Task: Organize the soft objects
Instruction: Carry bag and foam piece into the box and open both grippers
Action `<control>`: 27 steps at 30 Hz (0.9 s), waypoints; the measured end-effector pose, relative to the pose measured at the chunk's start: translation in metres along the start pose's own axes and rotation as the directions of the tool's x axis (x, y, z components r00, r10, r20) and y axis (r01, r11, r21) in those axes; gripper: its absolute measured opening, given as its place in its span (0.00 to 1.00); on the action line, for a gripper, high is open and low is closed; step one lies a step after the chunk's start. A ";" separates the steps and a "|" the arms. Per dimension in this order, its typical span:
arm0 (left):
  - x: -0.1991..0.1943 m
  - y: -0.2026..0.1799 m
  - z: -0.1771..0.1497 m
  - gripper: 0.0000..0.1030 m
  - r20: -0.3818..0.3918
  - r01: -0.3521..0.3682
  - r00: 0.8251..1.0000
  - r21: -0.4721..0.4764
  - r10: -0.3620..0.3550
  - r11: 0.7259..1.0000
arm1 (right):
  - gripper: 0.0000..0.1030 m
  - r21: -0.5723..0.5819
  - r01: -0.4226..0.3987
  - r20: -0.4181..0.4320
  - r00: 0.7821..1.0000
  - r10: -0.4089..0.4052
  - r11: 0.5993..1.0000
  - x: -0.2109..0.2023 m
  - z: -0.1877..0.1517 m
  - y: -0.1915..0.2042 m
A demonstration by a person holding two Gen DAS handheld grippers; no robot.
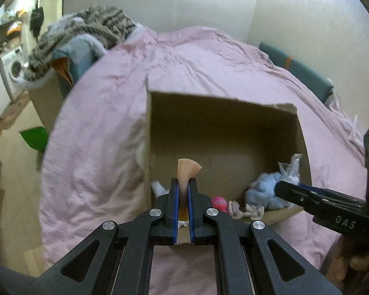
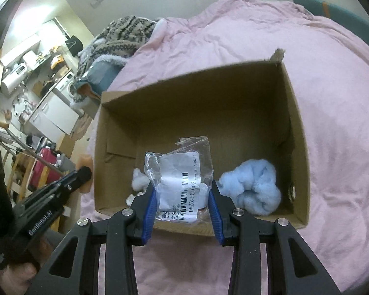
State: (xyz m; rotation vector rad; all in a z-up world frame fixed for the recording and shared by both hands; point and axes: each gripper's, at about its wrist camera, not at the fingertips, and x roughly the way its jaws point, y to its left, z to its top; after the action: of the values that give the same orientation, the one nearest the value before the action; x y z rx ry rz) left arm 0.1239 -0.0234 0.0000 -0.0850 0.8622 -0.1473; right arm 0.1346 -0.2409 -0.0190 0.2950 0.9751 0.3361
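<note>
An open cardboard box [image 1: 223, 113] [image 2: 295, 127] sits on the pink bedspread [image 1: 184, 56]. My left gripper [image 1: 183, 184] is shut on a peach soft piece [image 1: 187, 169], held at the box's near left edge. My right gripper [image 2: 183, 189] is shut on a clear plastic bag with a white label [image 2: 182, 174], held over the box's near wall; it also shows in the left wrist view [image 1: 283, 186]. Inside lie a light blue fluffy object [image 2: 252, 186] [image 1: 265, 190], a pink ball [image 1: 219, 202], white fluff [image 2: 137, 177] and a crumpled beige piece [image 1: 243, 210].
A patterned knit blanket [image 1: 86, 32] is piled on bedding at the bed's far left. A green item [image 1: 34, 137] lies on the floor at left. A washing machine [image 1: 14, 66] and kitchen clutter [image 2: 24, 73] stand beyond. A teal headboard [image 1: 302, 71] runs along the right.
</note>
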 end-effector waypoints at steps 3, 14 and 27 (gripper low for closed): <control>0.007 -0.004 -0.005 0.06 -0.013 -0.002 1.000 0.023 0.002 1.000 | 0.39 0.002 0.013 -0.028 1.000 -0.013 1.000 0.007 -0.006 -0.001; 0.013 -0.017 -0.011 0.06 -0.026 0.029 0.999 0.069 -0.028 0.997 | 0.40 0.004 0.062 -0.076 0.995 -0.062 0.998 0.020 -0.009 -0.004; 0.013 -0.010 -0.009 0.08 -0.020 0.041 0.999 0.031 -0.040 0.999 | 0.40 0.013 0.085 -0.083 0.993 -0.083 0.996 0.027 -0.009 -0.004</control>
State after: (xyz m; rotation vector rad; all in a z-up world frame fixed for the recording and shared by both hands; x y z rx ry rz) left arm 0.1244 -0.0359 -0.0146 -0.0717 0.8777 -0.2002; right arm 0.1410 -0.2331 -0.0458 0.2561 1.0684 0.2650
